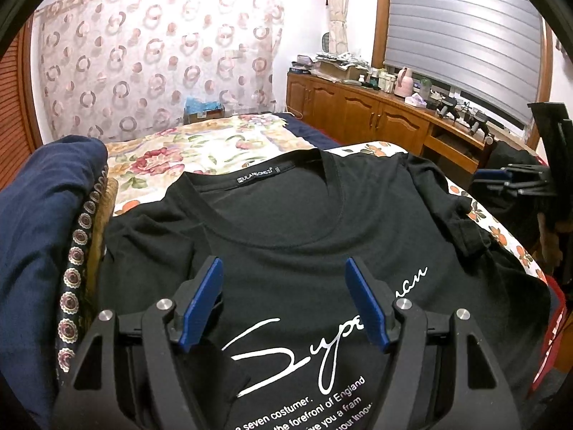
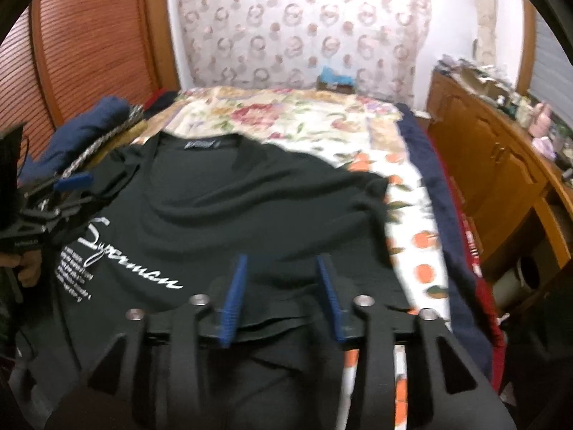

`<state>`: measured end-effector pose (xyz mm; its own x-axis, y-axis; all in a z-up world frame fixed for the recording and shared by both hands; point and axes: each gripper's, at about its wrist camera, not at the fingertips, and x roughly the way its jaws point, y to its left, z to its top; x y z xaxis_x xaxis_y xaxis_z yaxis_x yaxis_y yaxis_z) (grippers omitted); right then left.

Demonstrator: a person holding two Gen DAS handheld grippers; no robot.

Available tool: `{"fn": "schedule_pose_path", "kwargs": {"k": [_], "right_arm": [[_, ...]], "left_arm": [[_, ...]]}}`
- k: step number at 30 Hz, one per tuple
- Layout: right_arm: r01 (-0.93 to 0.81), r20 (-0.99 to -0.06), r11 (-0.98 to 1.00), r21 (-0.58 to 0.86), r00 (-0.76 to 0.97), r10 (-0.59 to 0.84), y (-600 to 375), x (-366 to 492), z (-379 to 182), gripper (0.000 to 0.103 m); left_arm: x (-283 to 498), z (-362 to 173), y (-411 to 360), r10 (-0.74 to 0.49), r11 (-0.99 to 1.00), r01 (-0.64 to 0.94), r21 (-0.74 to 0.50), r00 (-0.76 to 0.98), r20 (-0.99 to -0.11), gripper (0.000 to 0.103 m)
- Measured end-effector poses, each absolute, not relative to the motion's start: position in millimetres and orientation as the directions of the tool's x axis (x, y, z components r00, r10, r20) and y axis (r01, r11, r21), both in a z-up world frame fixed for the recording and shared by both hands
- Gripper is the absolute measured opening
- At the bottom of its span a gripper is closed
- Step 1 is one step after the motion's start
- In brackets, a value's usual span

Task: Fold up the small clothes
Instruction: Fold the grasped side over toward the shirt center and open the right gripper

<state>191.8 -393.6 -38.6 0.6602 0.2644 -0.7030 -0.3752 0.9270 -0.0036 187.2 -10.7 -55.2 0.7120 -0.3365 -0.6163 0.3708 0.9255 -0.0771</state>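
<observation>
Black T-shirt spread front-up on the bed — fold not yet begun.

Left gripper and right gripper hover above the chest print, jaws parted, empty — next, I'd say, each needs a sleeve or side edge to pinch.

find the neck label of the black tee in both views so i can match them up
Left wrist view: the neck label sits upper centre, inside the back of the black tee's collar, its white lettering readable.
Right wrist view: the neck label sits upper left of centre, blurred.
Shared landmark: the white "Superman" script on the chest, below the collar in both.
</observation>
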Motion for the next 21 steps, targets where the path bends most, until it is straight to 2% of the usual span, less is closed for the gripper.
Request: {"fn": "schedule_pose_path", "kwargs": {"k": [6, 12, 16, 18, 19, 20, 21], "right_arm": [[-0.235, -0.743, 0.971, -0.033, 0.656, 0.134, -434.9, 213.9, -55.4, 0.047], [-0.176, -0.798, 0.984, 0.037, 0.587, 0.135, -455.2, 225.2, -86.4, 0.047], [-0.179, -0.797, 0.980, 0.083, 0.578, 0.173, -457.0, 226.1, -88.1, 0.046], [-0.200, -0.797, 0.975, 0.095, 0.572, 0.195, -453.8, 227.1, -86.8, 0.028], [-0.207, -0.796, 0.974, 0.089, 0.573, 0.195, -451.0, 228.0, -85.7, 0.025], [-0.223, -0.794, 0.971, 0.082, 0.575, 0.199, -447.8, 228.8, -83.7, 0.011], [-0.238, -0.788, 0.968, 0.085, 0.578, 0.212, -445.2, 229.9, -81.3, 0.006]], "left_arm": [[187.1, -55.5, -9.1, -0.336, 0.926, 0.369, -0.079, 0.711, -0.618, 0.071], [184.9, -59.6, -8.2, -0.334, 0.926, 0.368, -0.080, 0.705, -0.626, 0.071], [184.6, -60.0, -8.6, -0.333, 0.927, 0.366, -0.080, 0.706, -0.625, 0.071], [184.7, -59.6, -8.2, -0.333, 0.927, 0.366, -0.080, 0.707, -0.624, 0.071], [184.1, -60.4, -7.5, -0.332, 0.928, 0.364, -0.080, 0.710, -0.621, 0.071], [184.1, -60.5, -8.3, -0.330, 0.929, 0.361, -0.080, 0.711, -0.621, 0.071], [183.8, -61.2, -7.7, -0.328, 0.930, 0.358, -0.081, 0.713, -0.620, 0.071]]}}
